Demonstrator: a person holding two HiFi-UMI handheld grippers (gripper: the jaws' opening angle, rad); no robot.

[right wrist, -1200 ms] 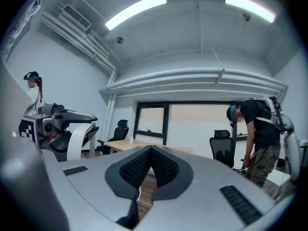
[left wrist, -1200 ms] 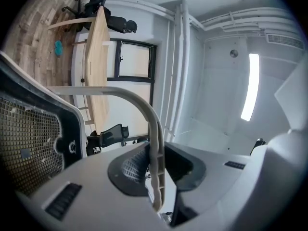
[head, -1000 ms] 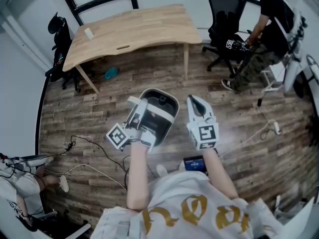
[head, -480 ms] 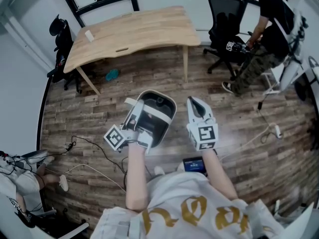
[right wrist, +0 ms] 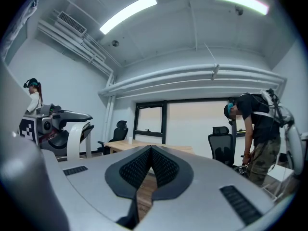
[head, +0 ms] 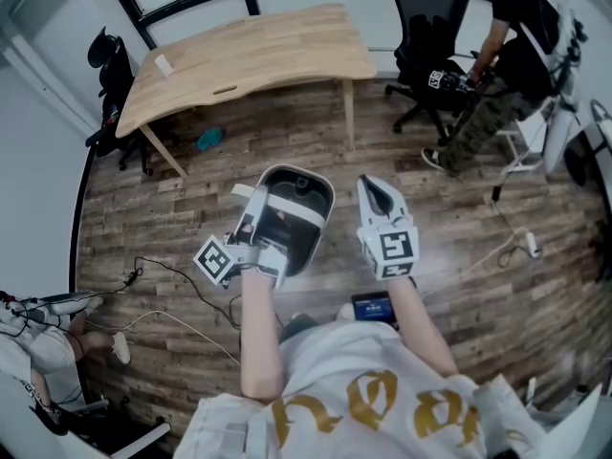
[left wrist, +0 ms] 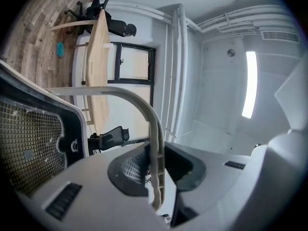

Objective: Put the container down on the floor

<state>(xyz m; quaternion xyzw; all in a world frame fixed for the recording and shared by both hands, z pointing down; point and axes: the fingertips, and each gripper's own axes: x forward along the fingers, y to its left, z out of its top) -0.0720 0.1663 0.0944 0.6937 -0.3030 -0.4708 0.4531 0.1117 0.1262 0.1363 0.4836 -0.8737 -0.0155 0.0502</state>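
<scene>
Head view shows the left gripper (head: 256, 226) clamped on the white handle (head: 292, 208) of the container (head: 316, 182), which hangs in front of the person, apparently well clear of the floor (head: 172, 208). The right gripper (head: 375, 194) sits alongside, jaws together and empty. A wooden table (head: 249, 55) stands beyond. Lowering and release are both left to do.

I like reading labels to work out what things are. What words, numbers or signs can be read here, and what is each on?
No text here reads clearly.
Gold letters on the person's white shirt: large, but cut off and upside down; no word can be made out.
Black-and-white squares on the left marker cube and the right marker cube: patterns, not letters.
White tag on the black office chair: too small to read.
</scene>
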